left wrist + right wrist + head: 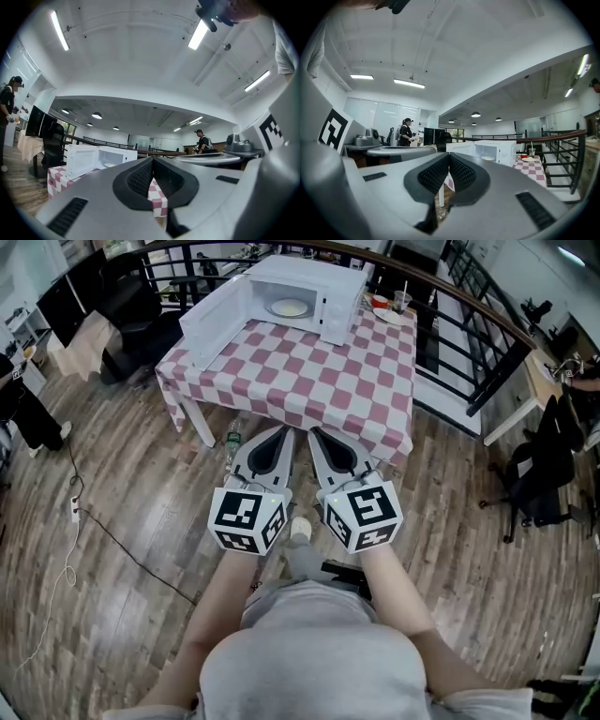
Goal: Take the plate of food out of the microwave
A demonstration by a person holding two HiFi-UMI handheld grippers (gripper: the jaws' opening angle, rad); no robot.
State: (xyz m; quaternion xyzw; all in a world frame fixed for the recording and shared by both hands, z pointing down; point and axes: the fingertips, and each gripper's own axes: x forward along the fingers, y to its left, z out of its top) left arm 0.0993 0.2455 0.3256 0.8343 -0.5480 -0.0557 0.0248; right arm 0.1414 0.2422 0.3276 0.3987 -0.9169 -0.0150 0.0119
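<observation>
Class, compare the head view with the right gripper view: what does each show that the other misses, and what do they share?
Head view only: the wearer's shoe and a floor cable. Right gripper view only: ceiling lights and a standing person. Both: the open microwave with the plate inside, on the checked tablecloth.

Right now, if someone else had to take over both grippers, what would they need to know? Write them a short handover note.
Left gripper: shut, empty.
Right gripper: shut, empty.
Both are held side by side, pointing level, short of the table.
Microwave: at the table's far end, with its door swung open to the left.
The plate of food sits inside.
Done: the door is already open.
Left: step up to the table, open a gripper, reach in, grip the plate's rim and bring it out, probably best kept level.
</observation>
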